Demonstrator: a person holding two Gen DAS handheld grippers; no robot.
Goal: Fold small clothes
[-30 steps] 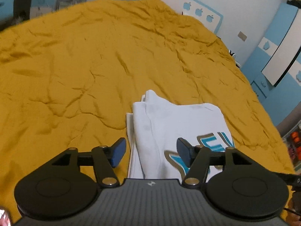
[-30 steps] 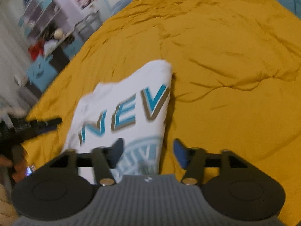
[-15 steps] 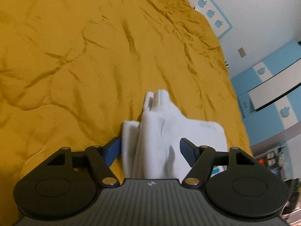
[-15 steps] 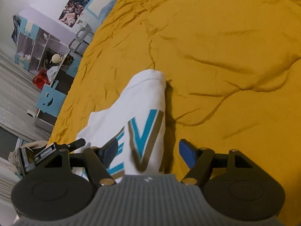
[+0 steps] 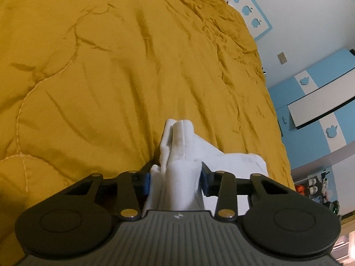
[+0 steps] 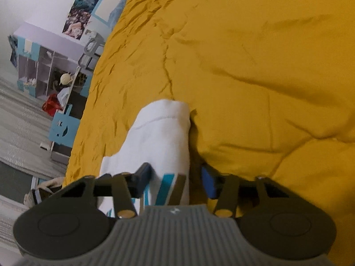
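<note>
While left hand-held gripper point(image 5: 175, 180) pinches shirt point(image 5: 179, 153), right point(image 6: 176, 180) straddles.

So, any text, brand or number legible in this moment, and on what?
"V": teal letter with a tan edge on the white shirt, partly hidden behind the right tool; the rest of the print is covered.
Small white logo on each tool body: a mark, no letters.
Apple shapes on the wall border and cabinet: signs only, no words.
Posters on the far wall: too blurred to read.
</note>
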